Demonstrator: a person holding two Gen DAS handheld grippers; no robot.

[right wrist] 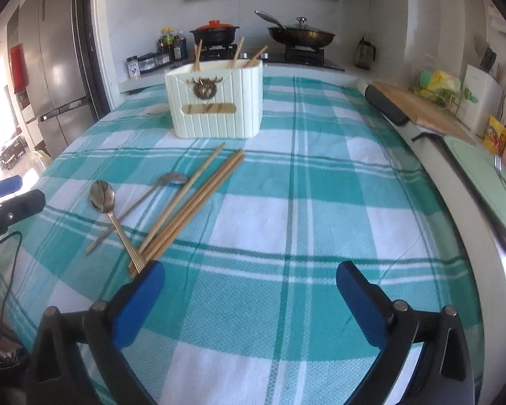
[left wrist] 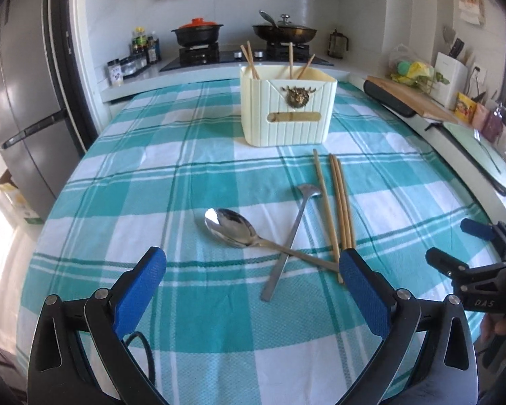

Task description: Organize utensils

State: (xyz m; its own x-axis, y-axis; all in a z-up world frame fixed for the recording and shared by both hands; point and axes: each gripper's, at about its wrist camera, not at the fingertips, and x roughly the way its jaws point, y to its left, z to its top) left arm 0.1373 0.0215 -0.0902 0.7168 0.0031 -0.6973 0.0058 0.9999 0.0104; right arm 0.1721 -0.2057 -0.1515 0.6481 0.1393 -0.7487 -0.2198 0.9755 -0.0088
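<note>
Nearest to my left camera is the left gripper, with its two blue pads spread wide and nothing between them. It hangs above the checked tablecloth, and the crossed metal utensils lie just ahead of it. The big spoon lies with its bowl to the left and its handle running right, toward the right pad. The smaller spoon lies across this handle, its bowl pointing away from me.

Just to the right of the spoons I see three loose chopsticks on the cloth. Two of them touch along their length, and the third lies a little apart on the left. Their near ends reach the right pad of the left gripper, but I cannot tell if they touch it.

Behind all this stands the cream utensil holder, upright, with four chopsticks already sticking out of its top.

In my right camera the right gripper is also opened wide and holds nothing. It is above the cloth, with the chopstick ends and the spoon handle close to its left pad. Farther back is the stove with a black pot and a frying pan.
</note>
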